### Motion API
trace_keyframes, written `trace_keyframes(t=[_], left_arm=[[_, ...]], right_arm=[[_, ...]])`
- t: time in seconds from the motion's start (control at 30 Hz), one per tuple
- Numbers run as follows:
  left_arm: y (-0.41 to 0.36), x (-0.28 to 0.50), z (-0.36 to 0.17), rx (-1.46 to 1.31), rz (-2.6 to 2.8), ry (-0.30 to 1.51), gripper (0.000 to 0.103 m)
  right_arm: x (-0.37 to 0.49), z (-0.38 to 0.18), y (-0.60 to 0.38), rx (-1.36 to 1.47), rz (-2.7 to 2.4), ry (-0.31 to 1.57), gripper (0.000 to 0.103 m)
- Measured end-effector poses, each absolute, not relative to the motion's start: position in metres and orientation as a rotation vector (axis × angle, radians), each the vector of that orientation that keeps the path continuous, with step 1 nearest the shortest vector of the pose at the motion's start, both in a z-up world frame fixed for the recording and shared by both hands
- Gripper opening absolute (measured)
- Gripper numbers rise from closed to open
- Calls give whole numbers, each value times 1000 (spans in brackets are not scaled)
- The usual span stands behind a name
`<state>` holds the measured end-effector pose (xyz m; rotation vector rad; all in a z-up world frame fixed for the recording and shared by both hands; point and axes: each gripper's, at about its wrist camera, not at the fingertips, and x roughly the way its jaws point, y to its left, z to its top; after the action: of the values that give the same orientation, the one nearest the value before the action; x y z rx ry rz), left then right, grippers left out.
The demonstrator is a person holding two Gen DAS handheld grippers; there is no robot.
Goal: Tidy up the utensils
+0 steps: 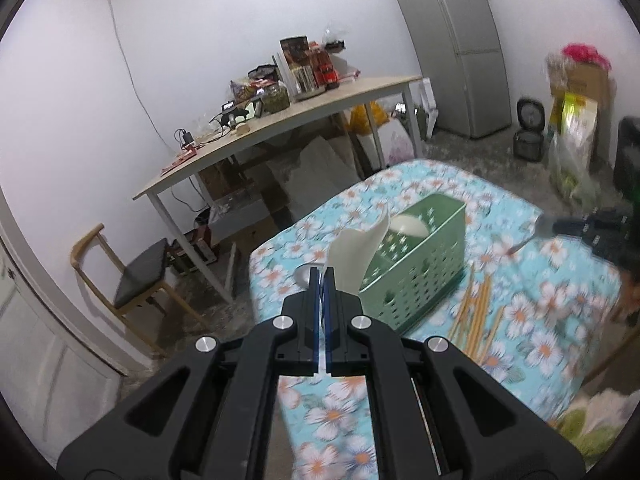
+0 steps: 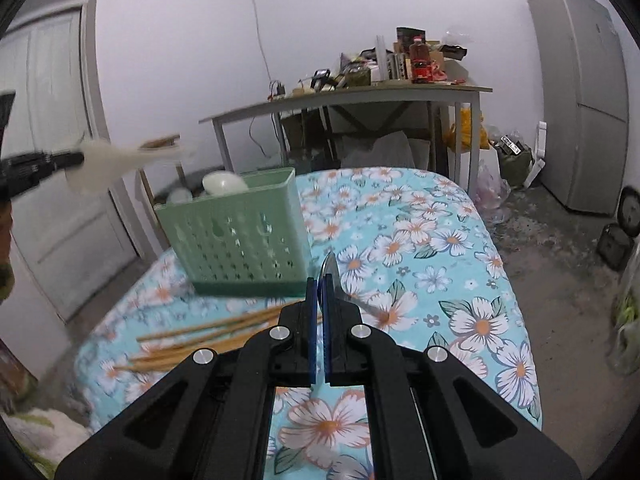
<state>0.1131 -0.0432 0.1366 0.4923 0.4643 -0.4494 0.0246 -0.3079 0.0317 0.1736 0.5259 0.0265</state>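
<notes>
Two grippers: both have their fingers pressed together on a utensil.
Left gripper (image 1: pixel 322 276): clamped on a white plastic spoon (image 1: pixel 360 252), whose long axis runs from the pads up toward 1 o'clock, over the near corner of the basket.
Same spoon, right wrist view: white spoon (image 2: pixel 108 160) at 9 o'clock, long axis near level, wide end by the left gripper (image 2: pixel 76 158), narrow end toward 3 o'clock; blurred.
Right gripper (image 2: pixel 320 280): closed on a metal spoon (image 2: pixel 340 280); its bowl tip points up to 12 o'clock, its handle slants down toward 4 o'clock.
Right gripper, left wrist view: dark and blurred at 3 o'clock (image 1: pixel 544 226); a thin metal handle (image 1: pixel 520 245) slants toward 7 o'clock below it; the bowl end cannot be made out.
Basket: green perforated utensil basket (image 2: pixel 240 236) upright on the floral tablecloth (image 2: pixel 420 240); holds white rounded pieces (image 2: pixel 224 184), likely spoon bowls, their lower parts hidden by the wall.
Chopsticks: wooden chopsticks (image 2: pixel 192 340) loose on the cloth at 8 o'clock, just beside the basket's foot, near ends hidden behind the gripper body.
Hard to make out: clutter on the wooden side table (image 1: pixel 280 128).
</notes>
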Motion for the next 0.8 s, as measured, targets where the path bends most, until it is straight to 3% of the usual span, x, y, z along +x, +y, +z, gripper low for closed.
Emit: trace_keyframes(t=[0.6,0.8], left_arm=[[-63,181,132,658,-521,782,2],[-85,204,132,742,-517,813,2]], right_arm=[[20,43,-313,211,13,476,2],[21,49,-314,214,14,459,2]])
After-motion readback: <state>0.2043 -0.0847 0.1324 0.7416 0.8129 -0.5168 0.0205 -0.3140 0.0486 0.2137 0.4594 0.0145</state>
